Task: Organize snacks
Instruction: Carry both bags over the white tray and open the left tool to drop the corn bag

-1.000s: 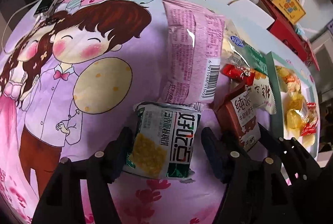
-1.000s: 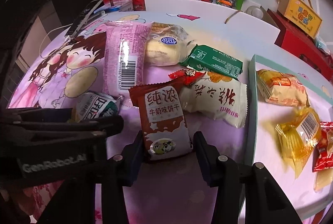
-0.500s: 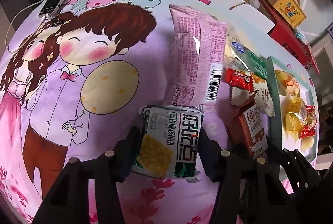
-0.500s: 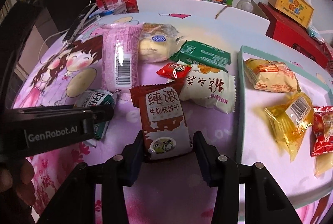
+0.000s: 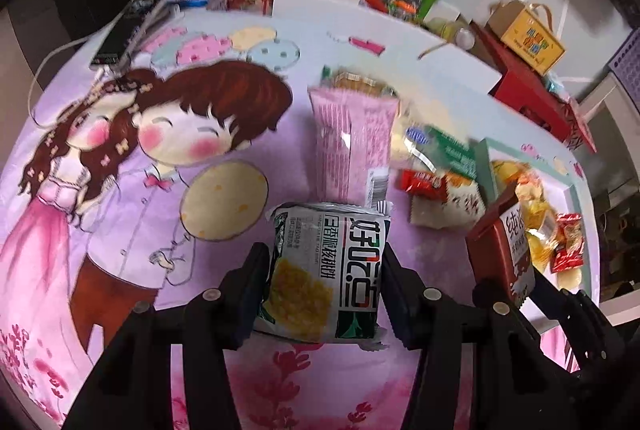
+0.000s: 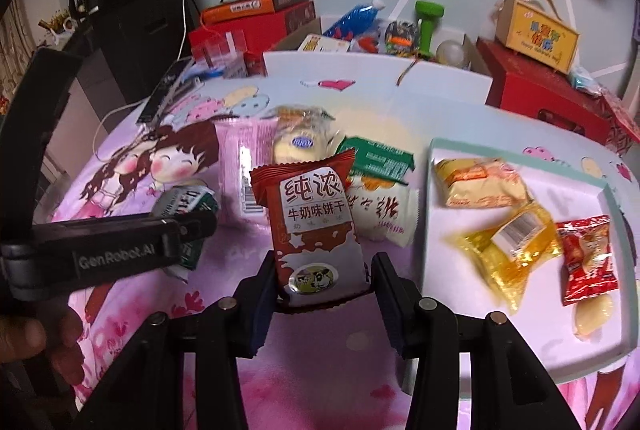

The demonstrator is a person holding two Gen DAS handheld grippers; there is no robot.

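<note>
Between its black fingers the left gripper pinches the green-and-white corn packet by its sides, long axis pointing to twelve o'clock; the right gripper likewise clamps the brown biscuit packet, upright, top toward twelve, probably so both can be carried to the tray at three o'clock

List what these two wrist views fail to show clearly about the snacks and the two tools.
- Corn snack pack, right wrist view: mostly hidden behind the left tool.
- Brown biscuit pack, left wrist view: only an edge-on sliver shows, print cut off.
- Green packet, left wrist view: motion-blurred, text unreadable.
- White pack, right wrist view: part-covered by the brown biscuit pack.
- Tray, both views: near corner cut off by the right tool.
</note>
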